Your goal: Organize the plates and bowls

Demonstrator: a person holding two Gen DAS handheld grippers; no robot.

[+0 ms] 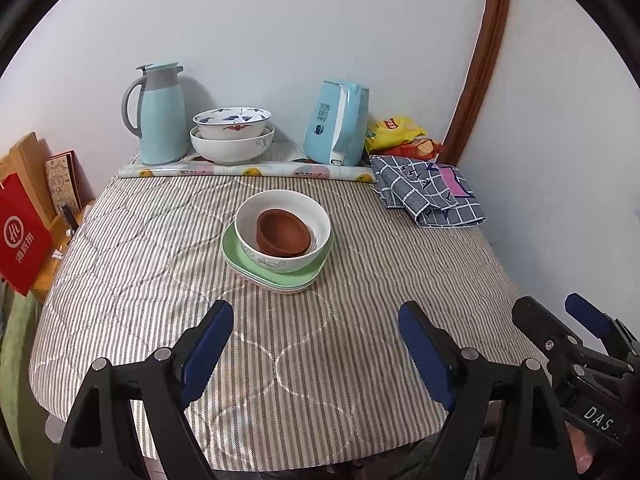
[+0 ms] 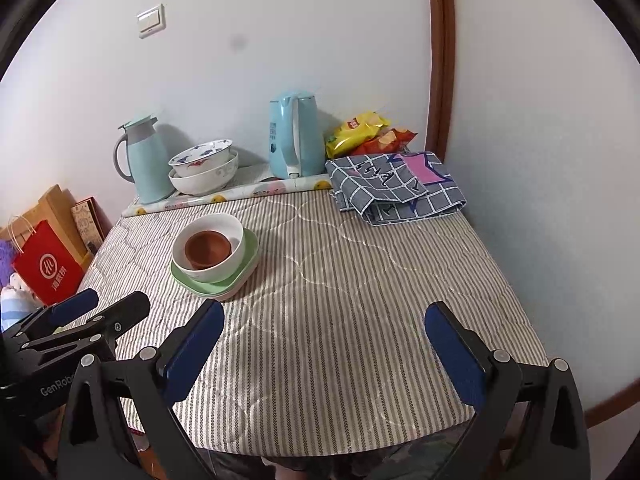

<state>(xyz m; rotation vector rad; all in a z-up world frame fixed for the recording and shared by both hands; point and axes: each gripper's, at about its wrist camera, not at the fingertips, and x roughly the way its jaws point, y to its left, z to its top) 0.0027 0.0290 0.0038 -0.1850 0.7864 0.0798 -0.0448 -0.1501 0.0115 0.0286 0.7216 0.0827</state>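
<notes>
This is a lived-in home, a small dining corner where a table (image 2: 360, 320) under a quilted striped cover is pushed against pale walls with a brown wooden door frame (image 2: 440, 60) and a light switch (image 2: 151, 21). Household things line the far edge: a pale blue thermos jug (image 1: 160, 116), a blue electric kettle (image 1: 338, 124), stacked china bowls (image 1: 232, 136), snack packets (image 1: 396, 132) and a folded checked cloth (image 1: 428, 192). Paper shopping bags (image 2: 46, 264) stand on the floor beside the table, as in an ordinary flat.
</notes>
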